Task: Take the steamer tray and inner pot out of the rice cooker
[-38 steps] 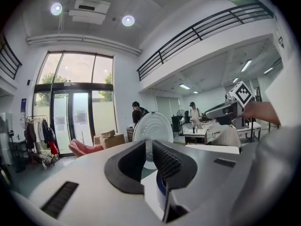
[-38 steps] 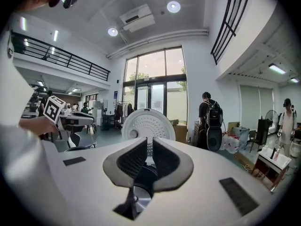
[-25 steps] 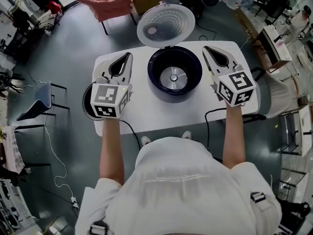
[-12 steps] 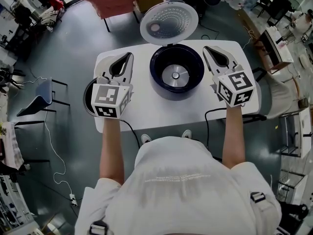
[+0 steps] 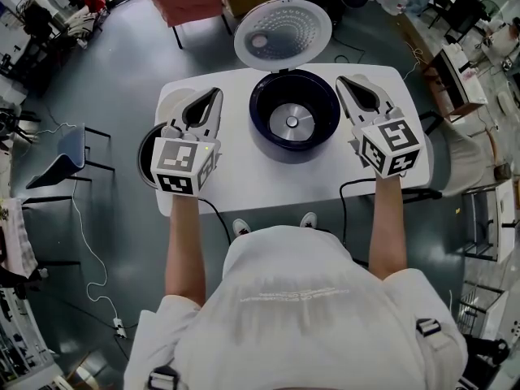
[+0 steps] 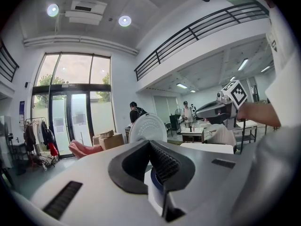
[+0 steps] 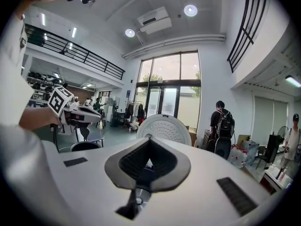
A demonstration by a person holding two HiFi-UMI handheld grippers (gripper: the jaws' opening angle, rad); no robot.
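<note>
— What has changed in the last second?
— Almost nothing. Your left tongs (image 5: 213,94) and right tongs (image 5: 341,81) stay closed, empty, flanking the open rice cooker (image 5: 258,128) at centre. Its heating plate (image 5: 291,123) lies bare: pot likely out, perhaps the dark round thing (image 5: 145,159) at left.

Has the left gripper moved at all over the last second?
No. The left gripper keeps its place over the left side of the white table, beside the rice cooker; only the camera shifted slightly.
</note>
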